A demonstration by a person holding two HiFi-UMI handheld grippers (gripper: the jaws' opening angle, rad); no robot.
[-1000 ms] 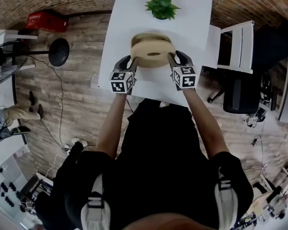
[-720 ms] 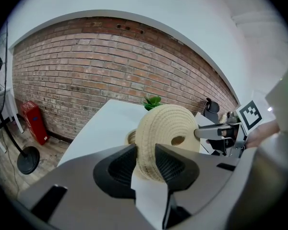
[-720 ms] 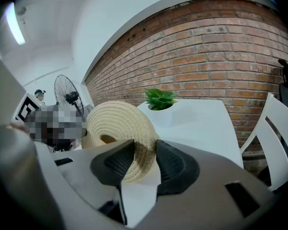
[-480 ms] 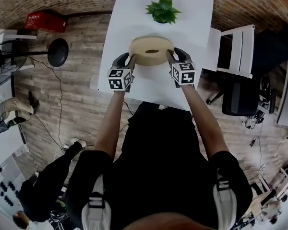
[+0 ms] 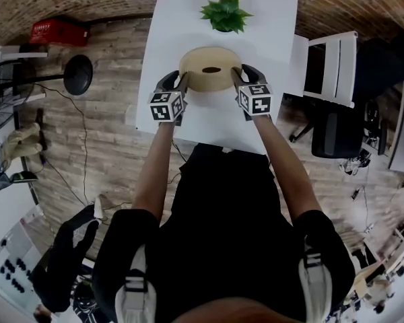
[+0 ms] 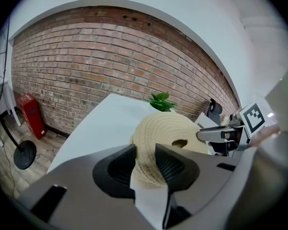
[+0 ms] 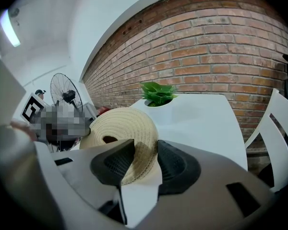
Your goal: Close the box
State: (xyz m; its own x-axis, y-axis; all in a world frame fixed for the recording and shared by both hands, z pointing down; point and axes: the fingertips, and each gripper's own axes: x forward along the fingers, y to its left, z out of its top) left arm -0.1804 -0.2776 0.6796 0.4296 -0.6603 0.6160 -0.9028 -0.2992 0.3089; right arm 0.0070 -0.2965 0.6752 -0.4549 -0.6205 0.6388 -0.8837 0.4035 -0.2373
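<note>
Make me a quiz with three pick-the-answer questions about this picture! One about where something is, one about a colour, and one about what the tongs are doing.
1. Where is the potted plant?
A. On the table, beyond the woven lid
B. Under the table
C. On top of the lid

2. What colour is the table?
A. Black
B. White
C. Red

3. What are the left tongs and right tongs doing?
A. Hanging open and empty
B. Holding the plant
C. Each shut on the lid's rim

Answers:
1 A: the head view shows the plant at the table's far end, past the lid.
2 B: its bare top is plain white.
3 C: each gripper view shows the woven rim pinched between the pads.
</note>
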